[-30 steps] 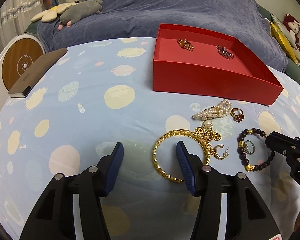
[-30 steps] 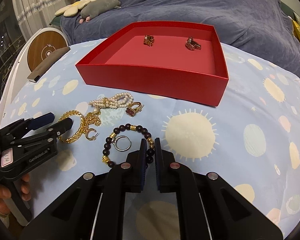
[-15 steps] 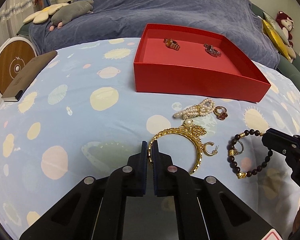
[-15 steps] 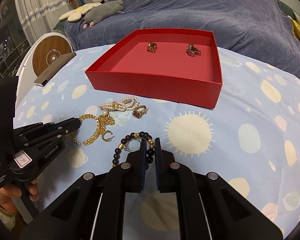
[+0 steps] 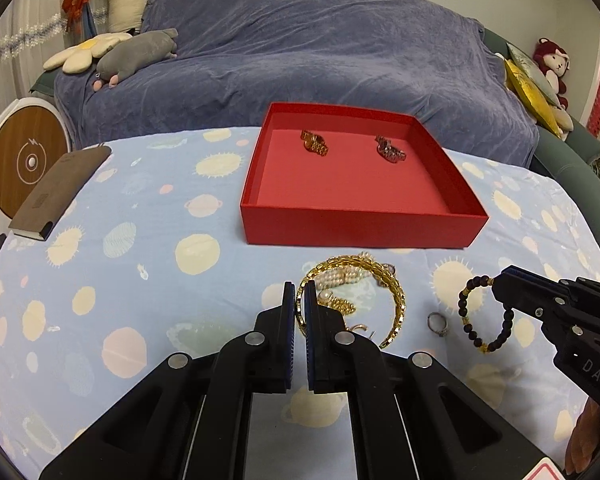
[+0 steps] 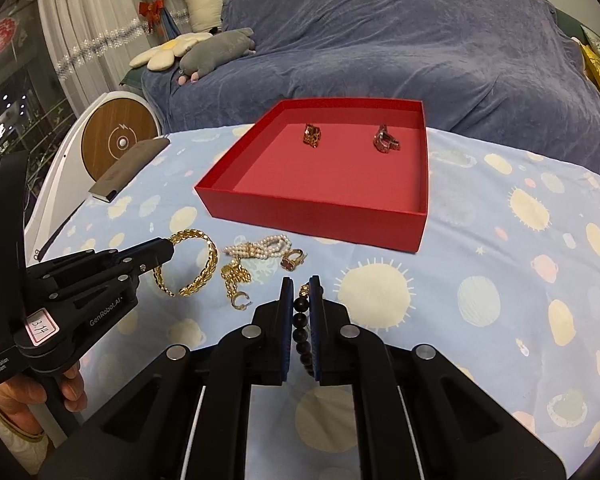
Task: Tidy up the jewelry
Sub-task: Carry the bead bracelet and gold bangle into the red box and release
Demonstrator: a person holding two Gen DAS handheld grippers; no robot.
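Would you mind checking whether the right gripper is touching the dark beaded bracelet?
Touching. The right wrist view shows the right gripper shut on the dark beaded bracelet, its beads pinched between both pads.

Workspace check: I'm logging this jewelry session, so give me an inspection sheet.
Surface: cloth, blue, planet print.
Job's things: red box holds two pieces; gold bangle and bead bracelet lifted; pearls, red ring, gold chain, hoop earring, silver ring on the cloth.
Clutter: brown case.
Grippers: left gripper shut on bangle; right gripper shut on bracelet.
Cables: nothing seen.
Surroundings: blue-covered sofa, plush toys.
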